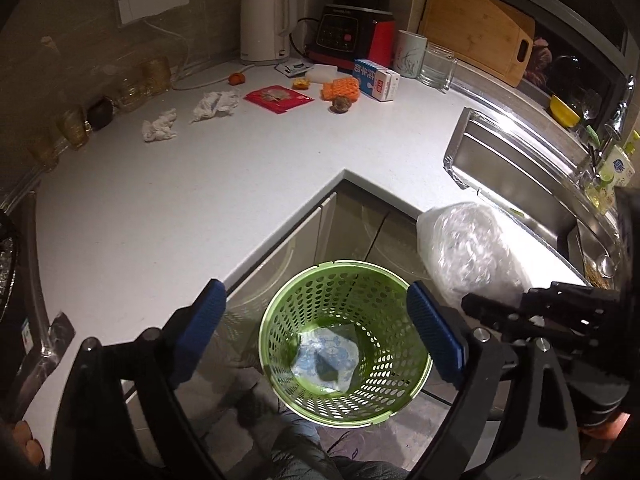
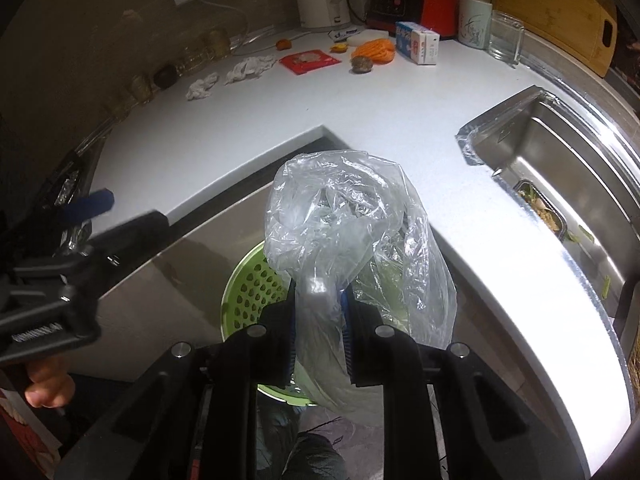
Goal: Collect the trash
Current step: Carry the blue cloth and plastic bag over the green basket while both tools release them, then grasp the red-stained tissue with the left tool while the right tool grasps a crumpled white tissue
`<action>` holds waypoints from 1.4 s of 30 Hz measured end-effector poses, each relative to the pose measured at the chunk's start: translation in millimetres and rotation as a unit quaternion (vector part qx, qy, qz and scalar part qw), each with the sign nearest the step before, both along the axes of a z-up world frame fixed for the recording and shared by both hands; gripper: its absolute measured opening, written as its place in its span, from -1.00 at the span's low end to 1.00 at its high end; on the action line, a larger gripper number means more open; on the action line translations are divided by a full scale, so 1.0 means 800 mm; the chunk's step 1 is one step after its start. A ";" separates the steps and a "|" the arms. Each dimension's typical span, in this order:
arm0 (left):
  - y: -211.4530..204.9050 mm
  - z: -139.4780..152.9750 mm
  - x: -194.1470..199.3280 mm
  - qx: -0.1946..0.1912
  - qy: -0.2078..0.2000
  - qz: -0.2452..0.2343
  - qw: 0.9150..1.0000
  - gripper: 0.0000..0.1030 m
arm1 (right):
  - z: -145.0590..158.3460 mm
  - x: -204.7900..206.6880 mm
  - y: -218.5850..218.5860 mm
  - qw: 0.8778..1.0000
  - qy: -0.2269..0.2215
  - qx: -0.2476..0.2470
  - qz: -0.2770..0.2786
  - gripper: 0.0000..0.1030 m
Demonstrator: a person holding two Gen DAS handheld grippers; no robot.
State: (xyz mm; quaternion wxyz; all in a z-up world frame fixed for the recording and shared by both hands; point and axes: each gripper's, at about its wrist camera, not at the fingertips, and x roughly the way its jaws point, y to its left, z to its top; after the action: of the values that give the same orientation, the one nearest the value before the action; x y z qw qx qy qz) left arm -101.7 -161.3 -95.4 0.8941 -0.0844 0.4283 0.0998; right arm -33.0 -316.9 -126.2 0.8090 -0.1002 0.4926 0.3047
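Observation:
A green perforated trash basket (image 1: 345, 344) stands on the floor below the counter corner, with a blue-white wrapper (image 1: 326, 358) lying in it. My left gripper (image 1: 320, 312) is open above the basket and holds nothing. My right gripper (image 2: 320, 312) is shut on a crumpled clear plastic bag (image 2: 344, 216), held over the basket (image 2: 252, 288); the bag also shows in the left wrist view (image 1: 468, 252). On the white counter lie two crumpled tissues (image 1: 160, 126) (image 1: 214, 105), a red packet (image 1: 279, 98), an orange foam net (image 1: 340, 88), peel bits and a brown round thing (image 1: 342, 104).
A milk carton (image 1: 376, 80), mug, glass, kettle (image 1: 266, 22) and blender (image 1: 352, 32) stand at the counter's back. A steel sink (image 2: 560, 168) with food scraps is at the right. Glass jars line the left wall. A cutting board leans behind.

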 end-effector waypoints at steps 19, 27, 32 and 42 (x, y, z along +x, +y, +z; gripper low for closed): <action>0.053 0.027 0.006 0.004 -0.013 0.033 0.999 0.72 | 0.026 0.019 0.035 0.999 -0.037 -0.013 -0.001 0.78; 0.099 0.045 0.048 0.007 -0.023 0.043 0.999 0.74 | 0.079 0.062 0.073 0.996 -0.087 0.007 -0.004 0.95; 0.144 0.056 0.086 0.017 -0.035 0.054 0.998 0.82 | 0.096 0.104 0.114 0.994 -0.107 0.013 0.001 0.95; 0.264 0.022 0.180 0.019 -0.024 0.093 0.995 0.83 | 0.085 0.220 0.220 0.994 -0.111 0.018 0.017 0.95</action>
State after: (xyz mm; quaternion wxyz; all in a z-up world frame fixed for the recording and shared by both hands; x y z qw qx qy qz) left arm 42.0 49.6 -77.5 0.8923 -0.1096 0.3953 0.1882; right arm 143.2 -141.3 -58.2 0.8550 -0.1275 0.3927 0.3138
